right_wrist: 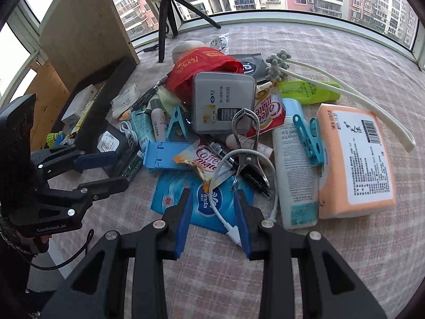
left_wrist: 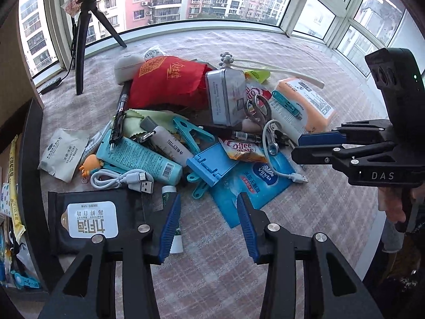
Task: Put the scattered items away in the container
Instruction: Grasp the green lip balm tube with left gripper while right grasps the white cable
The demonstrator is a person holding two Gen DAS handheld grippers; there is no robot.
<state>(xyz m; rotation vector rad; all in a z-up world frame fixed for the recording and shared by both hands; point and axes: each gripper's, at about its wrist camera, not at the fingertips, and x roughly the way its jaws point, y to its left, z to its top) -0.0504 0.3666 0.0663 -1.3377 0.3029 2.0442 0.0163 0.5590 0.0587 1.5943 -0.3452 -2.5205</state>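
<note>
Scattered items lie heaped on a checked cloth: a red pouch (left_wrist: pixel 170 79), a grey tin (left_wrist: pixel 225 95), a teal tube (left_wrist: pixel 140 159), a blue Vinda tissue pack (right_wrist: pixel 204 204) and a white cable (right_wrist: pixel 225 220). My left gripper (left_wrist: pixel 208 226) stands open over bare cloth. A small green-and-white tube (left_wrist: pixel 174 236) lies against its left pad and a black wipes pack (left_wrist: pixel 93 218) just left of that. My right gripper (right_wrist: pixel 213 220) is open above the tissue pack and the cable, gripping nothing. The black container (right_wrist: pixel 106 98) stands at the left with several items inside.
An orange tissue pack (right_wrist: pixel 356 164), a white bottle (right_wrist: pixel 294 175) and a long white wand (right_wrist: pixel 345 95) lie to the right. A tripod (left_wrist: pixel 85 40) stands at the back left before the windows. A wooden board (right_wrist: pixel 87 26) rises behind the container.
</note>
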